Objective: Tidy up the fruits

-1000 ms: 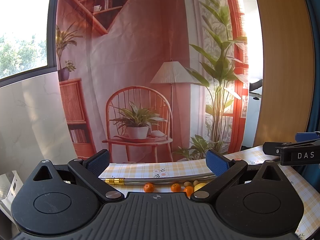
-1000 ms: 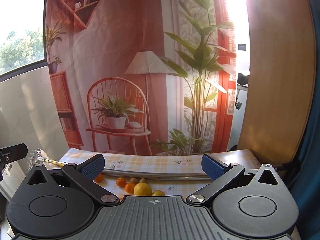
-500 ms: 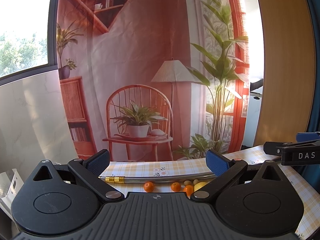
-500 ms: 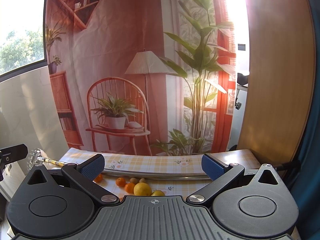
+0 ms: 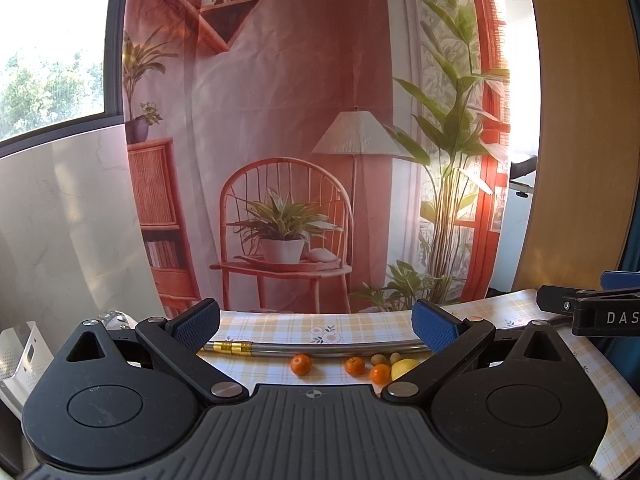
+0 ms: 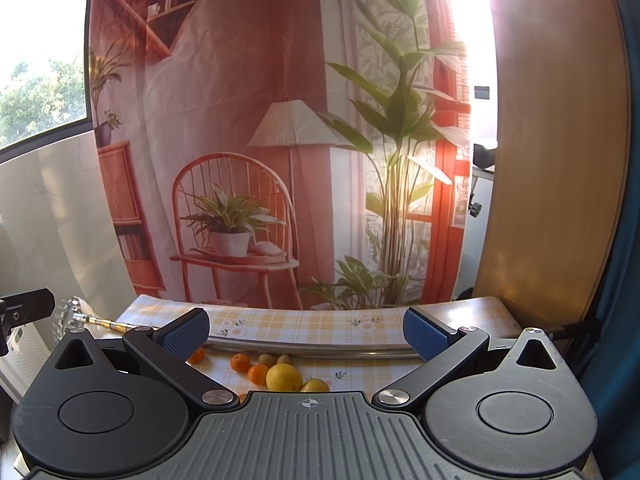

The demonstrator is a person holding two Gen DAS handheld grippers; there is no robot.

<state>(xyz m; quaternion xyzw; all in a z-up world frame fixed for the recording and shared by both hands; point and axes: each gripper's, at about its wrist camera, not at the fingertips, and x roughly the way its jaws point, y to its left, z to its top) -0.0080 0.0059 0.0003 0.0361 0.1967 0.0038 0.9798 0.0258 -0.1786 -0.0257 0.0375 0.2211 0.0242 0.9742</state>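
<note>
Fruits lie loose on a yellow checked tablecloth. The left wrist view shows a small orange, a second orange, a third, a lemon and two small brown fruits. My left gripper hovers above and short of them, open and empty. In the right wrist view a large lemon sits in front, a second yellow fruit beside it, oranges and brown fruits behind. My right gripper is open and empty too.
A metal rod with a brass collar lies across the table behind the fruits. A printed backdrop hangs at the table's far edge. The right gripper's body shows at the right of the left view. A wooden panel stands to the right.
The left wrist view has shifted slightly to the right across the backdrop. The right wrist view and the fruits are unchanged.
</note>
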